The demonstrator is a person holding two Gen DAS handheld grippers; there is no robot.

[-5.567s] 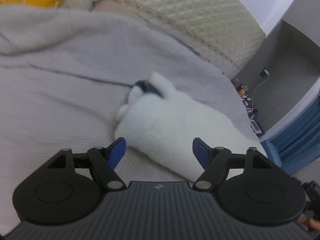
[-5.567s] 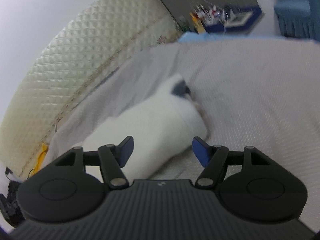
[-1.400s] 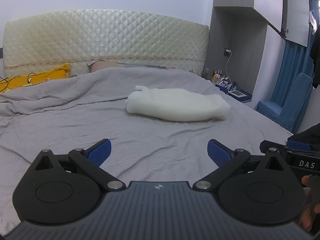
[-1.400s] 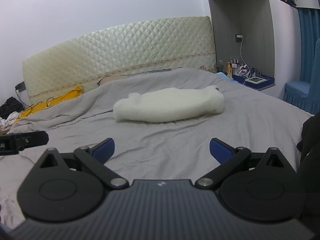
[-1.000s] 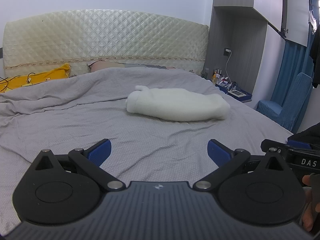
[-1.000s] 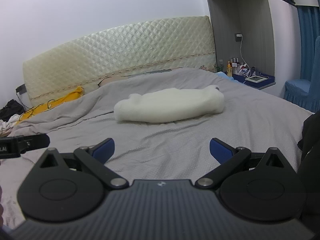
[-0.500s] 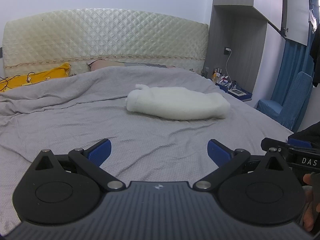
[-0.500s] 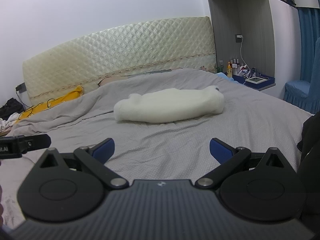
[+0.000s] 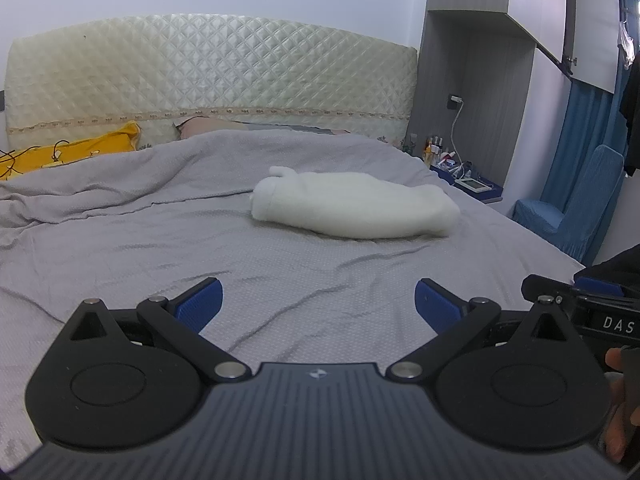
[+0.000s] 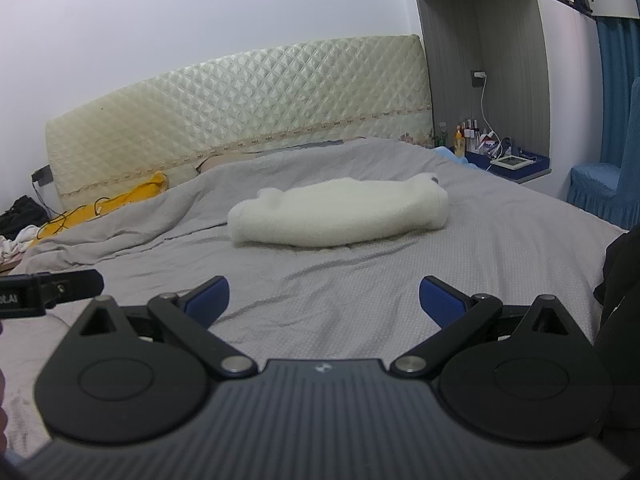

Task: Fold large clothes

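Note:
A white fleecy garment [image 9: 352, 208] lies folded into a long thick bundle in the middle of the grey bed [image 9: 160, 240]; in the right wrist view the garment [image 10: 340, 212] shows a small dark patch at its right end. My left gripper [image 9: 318, 302] hovers open over the near part of the bed, well short of the bundle, nothing between its blue pads. My right gripper [image 10: 324, 300] is likewise open and empty, held back near the foot of the bed. Each gripper shows at the edge of the other's view.
A quilted cream headboard [image 9: 208, 80] backs the bed, with a yellow pillow [image 9: 76, 152] at its left. A bedside shelf with bottles and a cable [image 9: 460, 164] stands right, beside a blue covered chair [image 9: 572, 216]. Dark clothing [image 10: 24, 208] lies at far left.
Since 5.6 s ago both grippers have drawn far back from the white bundle. Over the last second and a half nothing has visibly moved.

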